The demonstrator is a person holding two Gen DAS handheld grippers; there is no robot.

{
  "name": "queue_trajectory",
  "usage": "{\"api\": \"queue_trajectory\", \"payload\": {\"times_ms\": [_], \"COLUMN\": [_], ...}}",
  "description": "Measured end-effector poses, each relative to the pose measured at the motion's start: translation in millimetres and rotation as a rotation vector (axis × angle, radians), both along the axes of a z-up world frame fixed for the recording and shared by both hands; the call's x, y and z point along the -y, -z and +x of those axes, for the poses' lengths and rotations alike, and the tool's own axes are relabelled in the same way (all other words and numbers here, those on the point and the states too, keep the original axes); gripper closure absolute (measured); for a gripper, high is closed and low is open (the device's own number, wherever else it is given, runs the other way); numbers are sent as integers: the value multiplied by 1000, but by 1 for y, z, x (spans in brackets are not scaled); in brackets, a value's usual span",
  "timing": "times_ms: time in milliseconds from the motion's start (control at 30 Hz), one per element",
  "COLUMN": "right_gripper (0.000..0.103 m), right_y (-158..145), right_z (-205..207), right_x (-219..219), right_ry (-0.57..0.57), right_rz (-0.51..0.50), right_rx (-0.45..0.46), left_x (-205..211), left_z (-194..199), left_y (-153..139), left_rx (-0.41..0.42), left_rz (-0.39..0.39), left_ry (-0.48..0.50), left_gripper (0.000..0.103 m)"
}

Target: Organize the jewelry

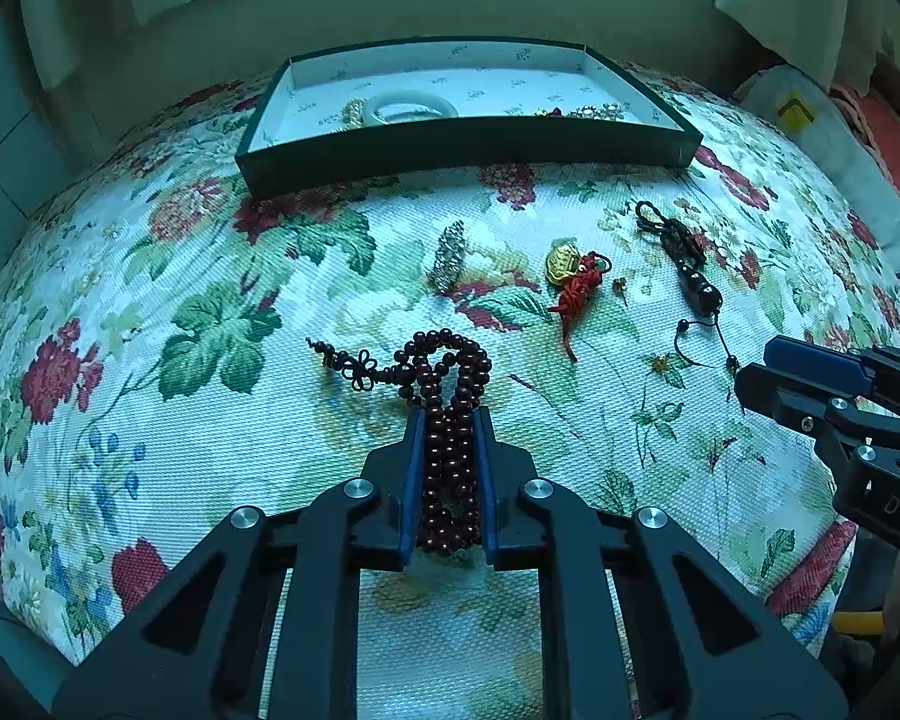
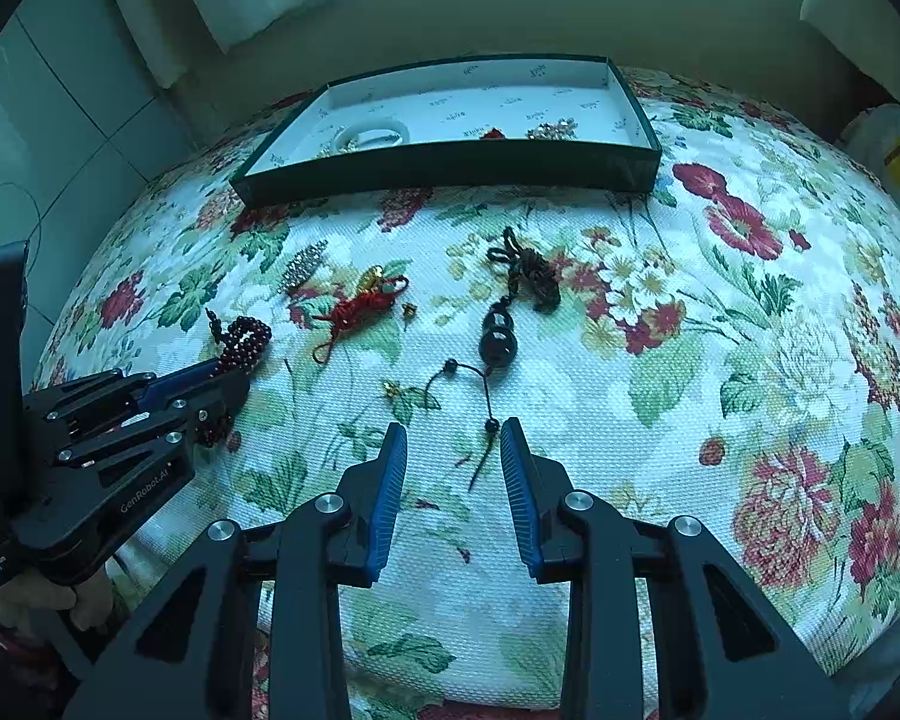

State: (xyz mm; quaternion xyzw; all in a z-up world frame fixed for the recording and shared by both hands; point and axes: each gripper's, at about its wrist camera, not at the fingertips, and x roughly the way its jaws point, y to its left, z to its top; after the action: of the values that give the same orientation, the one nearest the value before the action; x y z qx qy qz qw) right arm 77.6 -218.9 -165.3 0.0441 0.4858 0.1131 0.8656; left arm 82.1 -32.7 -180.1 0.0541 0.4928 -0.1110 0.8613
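Left wrist view: my left hand-held gripper [image 1: 448, 420] is clenched on the beads [image 1: 450, 414], a dark red strand bunched between its 2 pads. The strand's long axis runs straight along the fingers, away from me; its loops stick out past the tips and its knotted tail trails off to the left on the floral surface [image 1: 210, 276]. The tray [image 1: 468, 144] lies dead ahead, well apart, its long side set crosswise to my fingers, with a bangle [image 1: 411, 108] already inside. I judge the carry is a plain forward push along the beads' own axis.

Right wrist view: my right hand-held gripper [image 2: 453, 438] is released, jaws spread and holding nothing. The pendant [image 2: 497, 336] lies just ahead, its long axis pointing nearly straight away, dark bead in the middle, knot at the far end, cord tail reaching back between my fingertips. This hand is clearly the nearer one to it. The left hand-held gripper shows at the left edge, beads in its pads.
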Motion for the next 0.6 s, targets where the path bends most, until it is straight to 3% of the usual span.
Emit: {"api": "queue_trajectory", "payload": {"times_ms": [400,600], "right_gripper": [89,90], "right_y": [10,14], "right_z": [17,23], "right_x": [-37,-40], "right_ry": [-97,-104], "right_rz": [-24,-60], "right_rx": [-2,0], "left_x": [-26,-28], "left_z": [1,3], "left_y": [-11,-8], "left_rx": [27,18], "left_rz": [3,0], "left_ry": [-64,-68], "left_gripper": [88,88]}}
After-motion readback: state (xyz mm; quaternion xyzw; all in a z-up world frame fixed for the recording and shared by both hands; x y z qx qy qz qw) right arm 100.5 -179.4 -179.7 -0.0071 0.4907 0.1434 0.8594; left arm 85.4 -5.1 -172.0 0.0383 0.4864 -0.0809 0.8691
